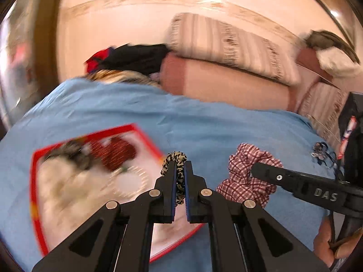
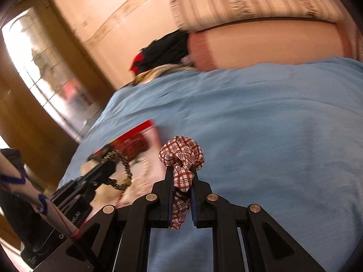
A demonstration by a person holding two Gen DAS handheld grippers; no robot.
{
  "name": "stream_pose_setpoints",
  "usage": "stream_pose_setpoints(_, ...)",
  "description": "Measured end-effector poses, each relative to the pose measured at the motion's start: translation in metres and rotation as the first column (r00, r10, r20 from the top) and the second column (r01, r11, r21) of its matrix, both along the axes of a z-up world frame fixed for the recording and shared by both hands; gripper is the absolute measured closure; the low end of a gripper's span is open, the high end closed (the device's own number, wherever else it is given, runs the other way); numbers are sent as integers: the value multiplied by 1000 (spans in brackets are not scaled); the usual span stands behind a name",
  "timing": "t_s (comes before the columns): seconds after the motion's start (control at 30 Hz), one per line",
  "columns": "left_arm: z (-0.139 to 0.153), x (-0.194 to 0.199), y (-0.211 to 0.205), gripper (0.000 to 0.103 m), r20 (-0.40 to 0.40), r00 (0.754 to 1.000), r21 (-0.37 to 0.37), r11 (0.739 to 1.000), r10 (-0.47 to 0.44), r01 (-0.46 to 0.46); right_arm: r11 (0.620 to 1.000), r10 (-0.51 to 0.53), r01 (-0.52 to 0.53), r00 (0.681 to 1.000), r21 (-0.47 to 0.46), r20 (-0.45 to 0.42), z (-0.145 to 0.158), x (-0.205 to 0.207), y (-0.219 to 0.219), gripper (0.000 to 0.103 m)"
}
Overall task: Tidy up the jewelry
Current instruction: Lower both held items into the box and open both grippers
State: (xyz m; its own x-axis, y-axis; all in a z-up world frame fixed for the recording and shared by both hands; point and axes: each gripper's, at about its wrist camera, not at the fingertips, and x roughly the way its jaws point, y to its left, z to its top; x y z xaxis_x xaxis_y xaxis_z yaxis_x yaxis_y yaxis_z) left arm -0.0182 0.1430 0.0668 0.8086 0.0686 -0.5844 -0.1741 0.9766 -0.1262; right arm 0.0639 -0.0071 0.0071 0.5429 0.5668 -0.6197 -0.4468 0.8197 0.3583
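Note:
My left gripper [image 1: 180,162] is shut on a leopard-print scrunchie [image 1: 173,157] and holds it above the right edge of a red-rimmed tray [image 1: 36,158]. The tray holds a dark red beaded piece [image 1: 115,150], a pearl ring of beads [image 1: 130,181] and other blurred items. My right gripper [image 2: 180,170] is shut on a red-and-white checked scrunchie [image 2: 181,151] above the blue sheet [image 2: 261,124]. The checked scrunchie [image 1: 247,170] and the right gripper also show in the left wrist view. The leopard scrunchie [image 2: 122,170] shows in the right wrist view.
A blue sheet [image 1: 204,122] covers the bed. Striped pillows [image 1: 226,45] and a pink bolster [image 1: 226,83] lie at its far end, with dark and red clothing [image 1: 127,59] beside them. A small beaded item [image 1: 322,151] lies on the sheet at right.

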Motion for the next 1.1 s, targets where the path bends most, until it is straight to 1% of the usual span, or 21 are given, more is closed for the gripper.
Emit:
stream_pose_setpoints(0.1, -8, -23, 33, 97, -29, 995, -29, 995, 93, -93, 997, 77, -77, 997, -18, 0, -3, -12, 36, 90)
stream_pose_setpoints(0.17, -15, -31, 53, 97, -57, 984, -33, 985, 169, -171, 993, 118, -118, 993, -26, -18, -9, -13, 54, 90)
stream_pose_setpoints(0.3, -31, -39, 77, 97, -111, 961, -38, 965, 253, -258, 983, 172, -175, 984, -62, -46, -25, -16, 90, 90)
stream_pose_setpoints(0.4, -44, -39, 85, 97, -148, 949, -68, 954, 280, -292, 977, 178, -182, 983, -114, -49, -37, -15, 109, 87)
stream_pose_setpoints(0.47, -48, -40, 88, 97, -161, 942, -71, 949, 294, -308, 969, 172, -177, 984, -170, -48, -47, -12, 122, 86)
stream_pose_setpoints(0.5, -49, -40, 90, 95, -161, 940, -77, 946, 301, -316, 964, 169, -175, 984, -200, -49, -51, -10, 128, 80)
stream_pose_setpoints(0.57, -49, -41, 91, 91, -158, 938, -82, 943, 308, -323, 956, 166, -176, 984, -235, -62, -56, -8, 134, 76)
stream_pose_setpoints(0.6, -48, -42, 91, 85, -153, 938, -82, 942, 310, -325, 956, 167, -178, 984, -235, -66, -55, -8, 133, 76)
stream_pose_setpoints(0.63, -48, -41, 91, 77, -147, 938, -77, 942, 314, -327, 956, 171, -181, 983, -229, -63, -52, -9, 132, 75)
stream_pose_setpoints(0.67, -46, -42, 90, 71, -137, 937, -66, 941, 322, -333, 956, 175, -182, 983, -229, -52, -48, -11, 130, 68)
stream_pose_setpoints(0.7, -43, -44, 90, 62, -124, 936, -61, 939, 329, -338, 955, 175, -178, 984, -235, -35, -42, -13, 129, 60)
stream_pose_setpoints(0.77, -38, -46, 88, 60, -101, 935, -57, 937, 339, -346, 958, 169, -161, 986, -239, 14, -28, -20, 125, 55)
stream_pose_setpoints(0.8, -36, -47, 88, 59, -93, 935, -54, 936, 343, -348, 959, 171, -158, 985, -234, 38, -19, -24, 121, 55)
stream_pose_setpoints(1.03, -18, -59, 82, 49, -32, 929, -22, 929, 369, -370, 967, 170, -140, 977, -215, 126, 21, -49, 106, 54)
stream_pose_setpoints(1.1, -13, -63, 80, 46, -14, 926, -14, 926, 378, -378, 968, 170, -137, 975, -211, 145, 30, -58, 102, 48)
